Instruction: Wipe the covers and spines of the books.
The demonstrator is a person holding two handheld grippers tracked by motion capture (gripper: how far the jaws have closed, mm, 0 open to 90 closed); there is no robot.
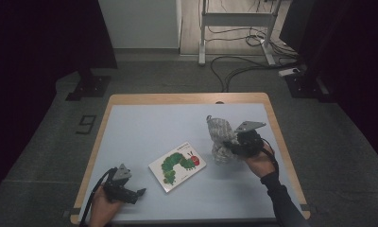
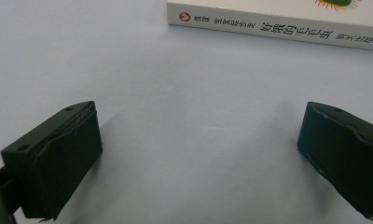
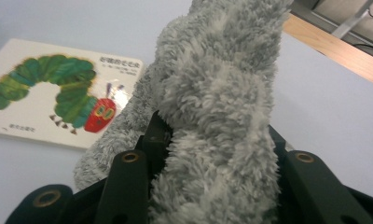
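Writing: book [image 1: 177,166] spine, seen in left gripper view [image 2: 273,29], has a round red logo then a row of black Chinese characters; too small to read w/ certainty. Cover in right gripper view [image 3: 58,93] has a short line of small dark characters top right, more bottom left, not legible.
Book cover: white, green caterpillar w/ red head; lies flat mid-table, tilted.
Plush toy [image 1: 221,140]: grey, shaggy fur w/ lighter patches, soft limbs; hangs upright, lower end at or just above table [image 1: 144,123], right of book, near it.
Right gripper [image 1: 237,144]: jaws clenched on plush toy; fur bulges between them in right gripper view [image 3: 217,186].
Left gripper [image 1: 133,194]: jaws released, wide apart, nothing between; low over table front-left, book just ahead.
Table: pale blue top, wood edge.
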